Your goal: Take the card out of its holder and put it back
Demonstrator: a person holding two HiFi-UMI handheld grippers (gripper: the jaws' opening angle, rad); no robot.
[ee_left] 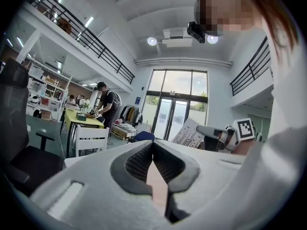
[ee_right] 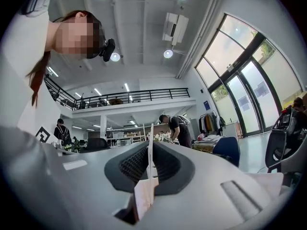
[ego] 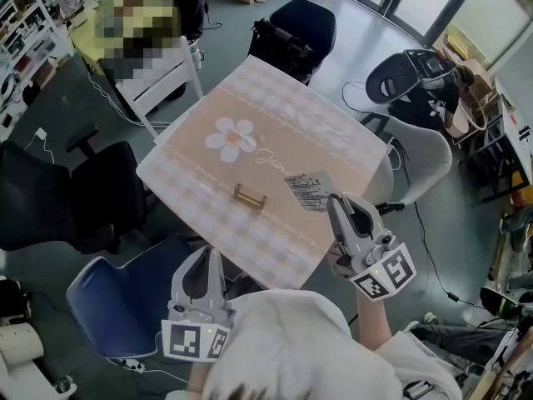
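The counter (ego: pixel 275 115), spread with a beige checked cloth bearing a white flower, carries the small wooden slotted holder (ego: pixel 249 196) near its middle. The right tongs (ego: pixel 336 202) pinch the white printed card (ego: pixel 310 190) by one edge, apart from the holder and just to its right. The left tongs (ego: pixel 206 255) are pressed together on nothing at the counter's near edge.

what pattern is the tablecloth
The tablecloth has beige and white checks and a white daisy; best in the head view.

Cloth-covered table (ego: pixel 279 111), wooden holder (ego: pixel 249 196) on it
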